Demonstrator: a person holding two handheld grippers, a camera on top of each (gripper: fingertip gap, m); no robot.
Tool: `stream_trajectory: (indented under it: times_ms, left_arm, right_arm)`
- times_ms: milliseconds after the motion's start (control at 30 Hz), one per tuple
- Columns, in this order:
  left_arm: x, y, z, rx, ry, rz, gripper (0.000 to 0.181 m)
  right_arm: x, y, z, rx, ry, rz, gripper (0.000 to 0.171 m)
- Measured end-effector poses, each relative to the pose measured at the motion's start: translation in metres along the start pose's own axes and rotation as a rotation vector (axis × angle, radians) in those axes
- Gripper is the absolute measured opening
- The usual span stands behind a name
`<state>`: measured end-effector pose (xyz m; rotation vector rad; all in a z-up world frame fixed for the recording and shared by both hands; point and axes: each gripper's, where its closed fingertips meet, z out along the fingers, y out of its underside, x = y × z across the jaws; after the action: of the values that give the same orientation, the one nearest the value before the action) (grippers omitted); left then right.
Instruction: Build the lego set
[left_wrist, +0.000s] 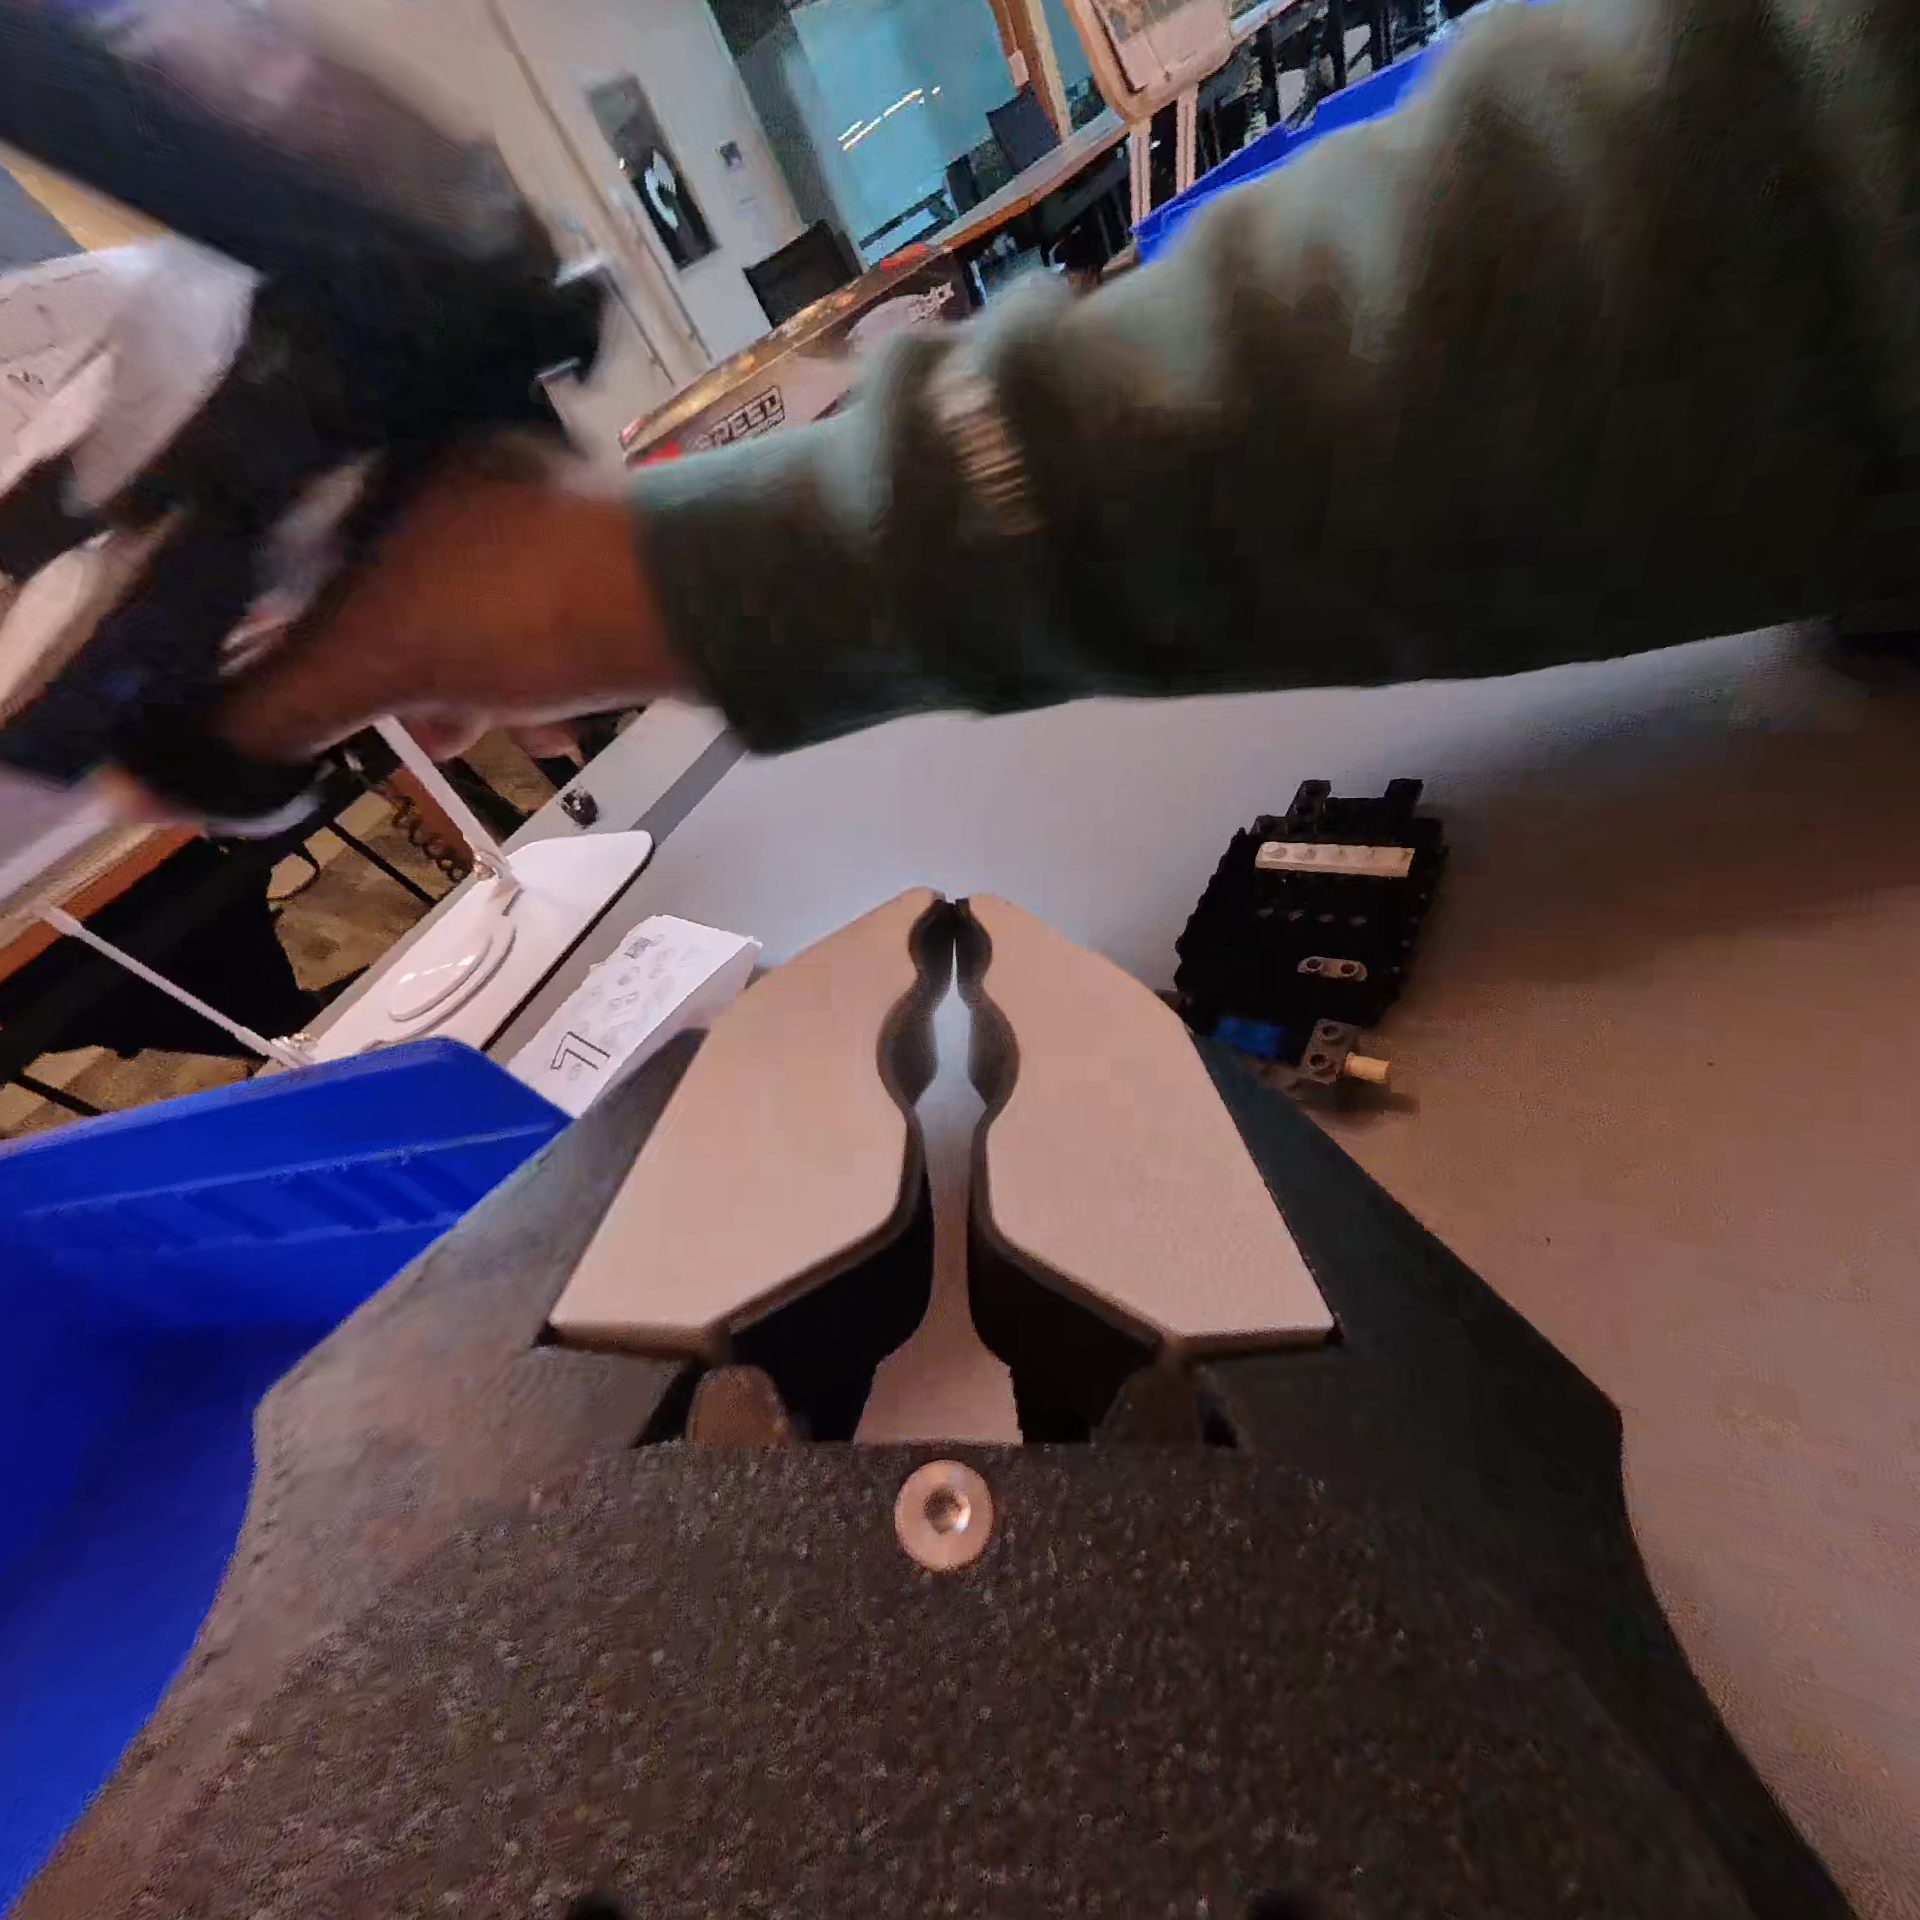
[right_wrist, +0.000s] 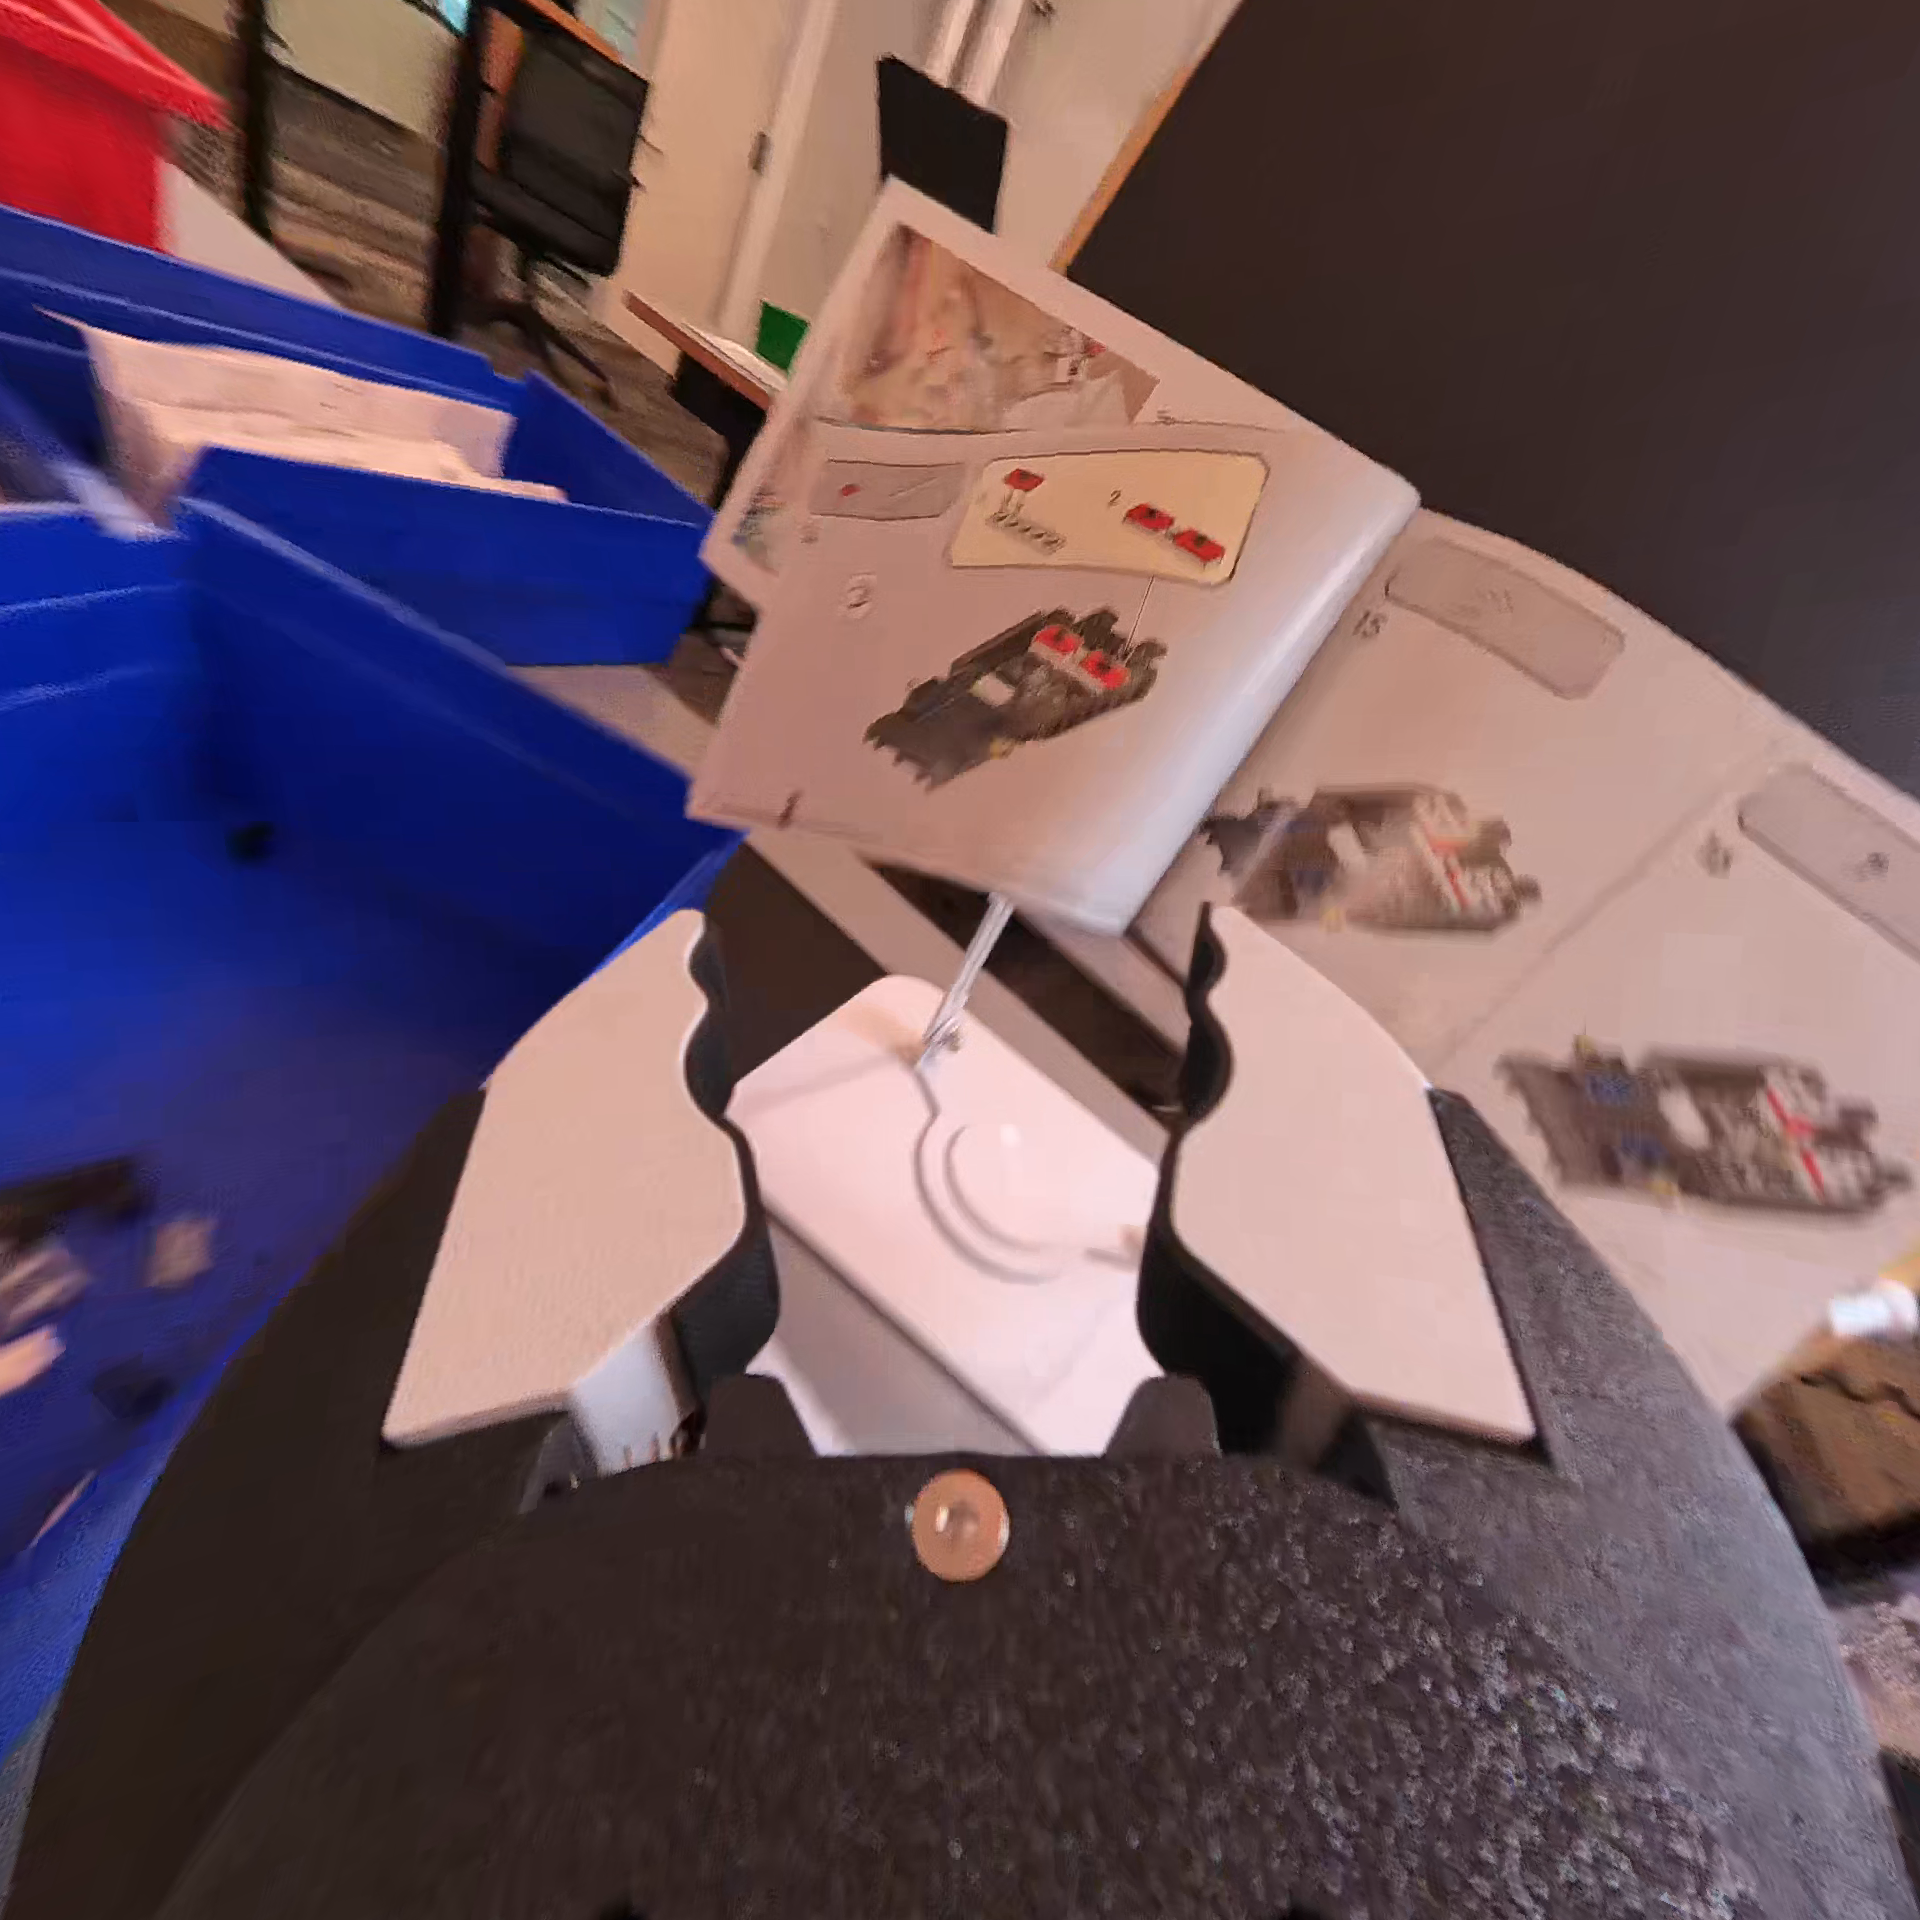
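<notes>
Left wrist view shows our left gripper (left_wrist: 951, 920) closed to a sliver, tips nearly meeting and holding nothing, above the grey tabletop (left_wrist: 1662, 1299). At two o'clock from it sits a black toy-brick assembly (left_wrist: 1314, 920); at eight o'clock, a blue plastic bin (left_wrist: 208, 1247). Our right gripper (right_wrist: 951, 971) gapes wide and empty over a white stand base (right_wrist: 977, 1164), with the open printed instruction booklet (right_wrist: 1049, 623) at twelve o'clock.

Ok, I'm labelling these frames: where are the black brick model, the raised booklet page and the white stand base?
black brick model (left_wrist: 1314, 920), left wrist view, on its black top face.
raised booklet page (right_wrist: 1039, 582), right wrist view, mid-page.
white stand base (right_wrist: 935, 1164), right wrist view, on its flat top between the right gripper's fingers.
</notes>
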<state>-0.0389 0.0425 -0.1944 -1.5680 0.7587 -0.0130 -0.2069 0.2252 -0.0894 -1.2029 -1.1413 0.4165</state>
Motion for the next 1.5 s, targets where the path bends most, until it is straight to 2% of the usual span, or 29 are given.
stream_trajectory:
  times_ms: [100,167,233,400,467,667,800,900,1033,1067,1133,1267,1400,1500]
  left_arm:
    - [0.005,-0.002,-0.001,0.003,0.009,0.049,0.000]
    - [0.005,-0.002,-0.002,0.001,0.005,0.067,0.000]
    - [0.003,-0.001,-0.003,0.000,0.000,0.069,0.000]
    - [-0.001,0.000,-0.004,-0.002,-0.004,0.062,0.000]
    - [-0.001,0.001,-0.003,-0.005,-0.003,0.060,0.000]
    - [-0.002,0.005,-0.002,-0.021,-0.009,0.059,0.000]
    - [-0.013,-0.012,-0.005,0.041,-0.028,-0.040,0.000]
    - [-0.048,-0.032,-0.008,0.055,-0.118,-0.111,0.000]
    - [-0.140,-0.070,-0.011,0.035,-0.295,-0.138,0.000]
    - [-0.166,-0.075,-0.007,0.017,-0.325,-0.155,0.008]
    - [-0.213,-0.074,0.010,-0.029,-0.337,-0.202,0.009]
    - [-0.285,-0.044,0.069,-0.158,-0.347,-0.254,0.017]
    - [-0.302,-0.019,0.135,-0.295,-0.270,-0.207,0.016]
    - [-0.291,-0.026,0.173,-0.307,-0.222,-0.131,0.012]
  right_arm:
    - [0.013,-0.006,0.057,-0.069,0.085,-0.011,0.097]
    - [0.026,-0.006,0.079,-0.102,0.177,-0.070,0.093]
    - [0.035,-0.003,0.089,-0.128,0.249,-0.125,0.082]
    - [0.054,-0.005,0.082,-0.097,0.297,-0.123,0.048]
    - [0.059,-0.005,0.077,-0.084,0.278,-0.095,0.041]
    - [0.078,-0.004,0.059,-0.032,0.198,0.077,0.036]
    - [0.092,0.001,0.045,0.014,0.144,0.178,0.025]
    - [0.106,0.011,0.038,0.024,0.099,0.266,0.017]
    - [0.117,0.026,0.036,0.018,0.036,0.357,0.011]
    - [0.119,0.029,0.036,0.018,0.021,0.376,0.011]
    - [0.124,0.034,0.035,0.013,0.007,0.416,0.011]
    - [0.136,0.044,0.033,-0.004,0.013,0.460,0.010]
    - [0.148,0.060,0.026,-0.037,0.020,0.487,0.008]
    - [0.179,0.061,-0.003,0.019,0.120,0.537,0.010]
